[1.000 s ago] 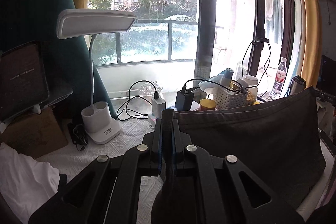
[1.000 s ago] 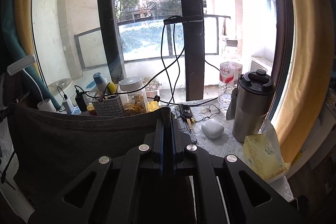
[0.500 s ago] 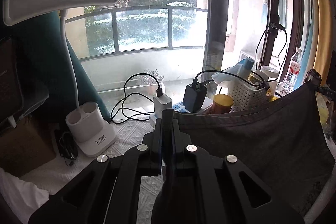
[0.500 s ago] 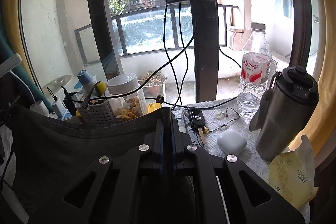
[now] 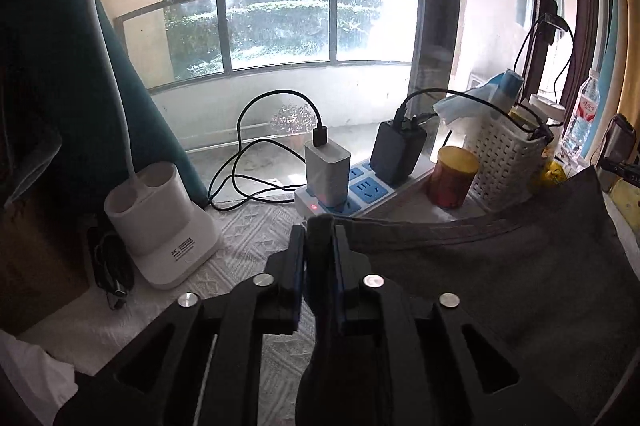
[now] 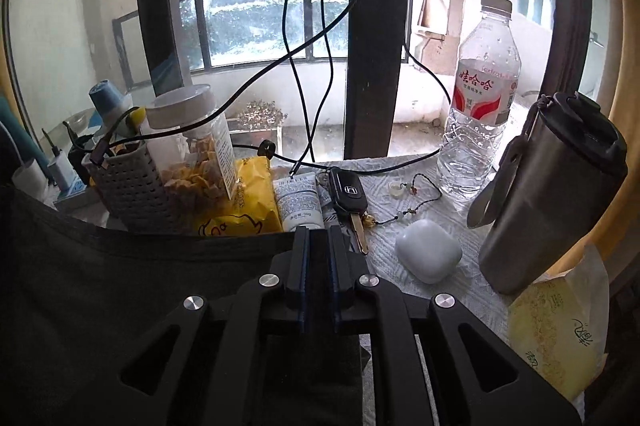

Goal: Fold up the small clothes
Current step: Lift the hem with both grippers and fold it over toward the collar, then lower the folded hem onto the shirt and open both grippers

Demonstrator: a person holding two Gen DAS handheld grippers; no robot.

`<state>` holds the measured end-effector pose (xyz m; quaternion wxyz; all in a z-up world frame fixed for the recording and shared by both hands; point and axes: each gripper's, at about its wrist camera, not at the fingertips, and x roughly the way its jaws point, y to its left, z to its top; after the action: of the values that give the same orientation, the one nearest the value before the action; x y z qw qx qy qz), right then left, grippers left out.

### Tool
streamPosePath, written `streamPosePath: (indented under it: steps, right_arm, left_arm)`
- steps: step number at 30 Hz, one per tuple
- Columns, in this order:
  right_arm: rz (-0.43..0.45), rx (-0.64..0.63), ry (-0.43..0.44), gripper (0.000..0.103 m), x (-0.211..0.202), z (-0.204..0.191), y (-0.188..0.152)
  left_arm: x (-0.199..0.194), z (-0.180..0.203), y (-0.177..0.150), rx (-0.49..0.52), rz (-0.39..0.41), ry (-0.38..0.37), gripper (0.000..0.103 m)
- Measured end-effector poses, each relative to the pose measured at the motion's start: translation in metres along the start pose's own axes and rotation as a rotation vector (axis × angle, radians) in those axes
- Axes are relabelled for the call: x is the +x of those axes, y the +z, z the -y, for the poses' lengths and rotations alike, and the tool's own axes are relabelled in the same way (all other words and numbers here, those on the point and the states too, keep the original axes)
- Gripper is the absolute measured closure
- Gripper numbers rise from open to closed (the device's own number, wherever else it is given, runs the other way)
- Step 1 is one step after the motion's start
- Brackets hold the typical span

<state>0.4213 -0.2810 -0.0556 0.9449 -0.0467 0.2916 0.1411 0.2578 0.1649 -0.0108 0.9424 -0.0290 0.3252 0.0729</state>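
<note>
Left wrist view: a dark grey garment (image 5: 500, 286) stretches taut above the surface (image 5: 248, 238), its corners pinched by the closed left claw (image 5: 319, 238) and closed right claw (image 6: 319, 246); a power strip (image 5: 360, 190) and car key (image 6: 348, 194) lie beyond.

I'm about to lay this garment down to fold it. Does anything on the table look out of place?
Yes: the car key, a white earbud case and a beaded cord lie loose right beyond the dark garment.
</note>
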Motion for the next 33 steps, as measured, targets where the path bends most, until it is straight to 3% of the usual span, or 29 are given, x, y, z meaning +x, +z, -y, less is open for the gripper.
streamPosePath:
  steps: [1,2,3,14,18,26,33]
  right_arm:
    - [0.009,-0.026,0.001,0.069,-0.003,-0.004,-0.001]
    - [0.029,-0.044,-0.005,0.05,-0.008,-0.008,-0.001]
    - [0.041,-0.06,-0.008,0.044,-0.013,-0.012,-0.001]
    - [0.0,-0.043,-0.02,0.044,-0.055,-0.008,-0.021]
    - [-0.035,-0.021,0.025,0.044,-0.075,-0.003,-0.037]
    - [-0.018,0.041,-0.041,0.044,-0.127,0.012,-0.065]
    - [-0.052,0.112,-0.087,0.044,-0.152,0.018,-0.106]
  left_arm:
    - [-0.005,0.0,-0.001,0.011,0.012,0.005,0.061]
    - [-0.01,-0.001,-0.002,0.011,0.015,0.003,0.048]
    - [-0.014,-0.003,-0.002,0.006,0.012,0.0,0.048]
    - [-0.071,-0.016,-0.04,-0.076,0.001,0.027,0.047]
    - [-0.083,-0.016,-0.061,-0.103,-0.025,0.013,0.047]
    - [-0.108,-0.009,-0.095,-0.127,-0.032,-0.028,0.044]
    - [-0.12,-0.012,-0.135,-0.175,-0.112,-0.053,0.044]
